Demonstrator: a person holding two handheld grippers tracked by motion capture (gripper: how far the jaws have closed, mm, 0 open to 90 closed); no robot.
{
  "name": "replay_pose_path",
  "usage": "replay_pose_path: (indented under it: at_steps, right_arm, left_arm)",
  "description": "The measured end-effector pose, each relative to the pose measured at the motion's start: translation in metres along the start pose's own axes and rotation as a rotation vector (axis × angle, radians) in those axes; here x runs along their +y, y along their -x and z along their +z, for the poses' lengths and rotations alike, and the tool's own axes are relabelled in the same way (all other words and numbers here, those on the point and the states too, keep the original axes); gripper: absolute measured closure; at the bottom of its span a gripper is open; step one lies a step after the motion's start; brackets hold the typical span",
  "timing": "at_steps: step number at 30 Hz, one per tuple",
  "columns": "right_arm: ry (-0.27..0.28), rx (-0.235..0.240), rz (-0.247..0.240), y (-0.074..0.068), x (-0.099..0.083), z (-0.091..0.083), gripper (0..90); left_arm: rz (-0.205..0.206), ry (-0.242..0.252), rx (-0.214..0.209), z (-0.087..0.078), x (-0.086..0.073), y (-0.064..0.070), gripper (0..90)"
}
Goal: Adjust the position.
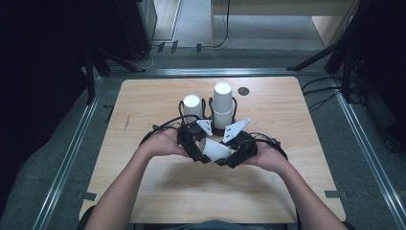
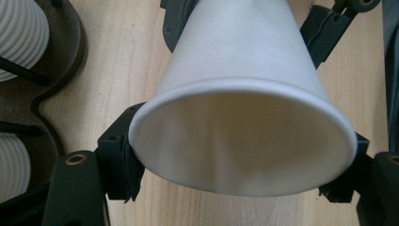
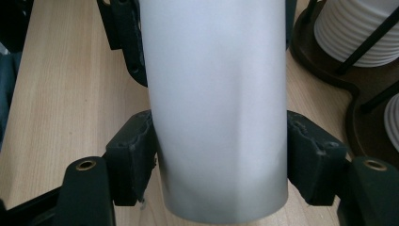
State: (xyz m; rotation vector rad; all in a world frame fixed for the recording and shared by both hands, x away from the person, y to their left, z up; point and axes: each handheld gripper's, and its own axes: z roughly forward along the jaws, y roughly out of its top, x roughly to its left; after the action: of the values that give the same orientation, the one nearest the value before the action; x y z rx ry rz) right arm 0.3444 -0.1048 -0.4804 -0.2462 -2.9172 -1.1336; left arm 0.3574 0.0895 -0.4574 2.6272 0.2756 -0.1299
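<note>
While both grippers share one load, findings run left to right.

Left gripper (image 1: pixel 197 152): jaws closed on the wide, open end of the paper cup (image 1: pixel 216 149); in the left gripper view the pads (image 2: pixel 123 162) press just under the rim at both sides, and the mouth looks slightly squashed out of round.

Cup position: held on its side above the table (image 1: pixel 143 191), between the two hands, near the person's edge of the cup holder (image 1: pixel 218 129). It appears clear of the table surface.

Right gripper (image 1: pixel 235 154): jaws closed on the narrow base end of the same cup; the right gripper view shows a pad (image 3: pixel 134 160) against each side of the wall.

Step in hand (judgement): the cup is being passed or turned between grippers, likely for stacking on the holder. Advise that one grip loosens only once the other is firm; pressure at the rim should stay light, as thin paper will crease.

Holder: short cup stack (image 1: pixel 192 106) at its left post cage, taller stack (image 1: pixel 222 103) at its right, just beyond the grippers.

Clearance: open table lies left, right and toward the person. Forward room is tight; the wire posts and the taller stack could be knocked on a level approach, so come in from above.
</note>
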Motion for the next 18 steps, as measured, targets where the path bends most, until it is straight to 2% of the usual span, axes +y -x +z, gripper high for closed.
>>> replay_pose_path:
  at_steps: [6, 10, 14, 16, 18]
  right_arm:
    - [-0.025, 0.008, -0.009, -0.0022, 0.0001, 0.0017, 34.3]
    - [-0.020, 0.012, -0.025, -0.0024, 0.0008, 0.0004, 34.4]
    - [-0.015, 0.009, -0.037, -0.0028, 0.0011, -0.0014, 34.1]
    - [-0.005, 0.005, -0.031, -0.0020, 0.0010, -0.0040, 34.0]
    - [0.008, -0.001, -0.017, -0.0008, 0.0007, -0.0072, 33.9]
  left_arm:
    - [0.007, -0.001, -0.011, 0.0021, -0.0013, 0.0007, 24.7]
    - [0.012, 0.006, -0.021, 0.0014, -0.0027, 0.0000, 22.8]
    - [0.048, 0.029, -0.017, -0.0001, -0.0045, 0.0025, 16.2]
    - [0.033, 0.042, 0.002, -0.0017, -0.0055, 0.0026, 12.3]
    - [0.018, 0.071, 0.004, -0.0034, -0.0070, 0.0020, 9.9]
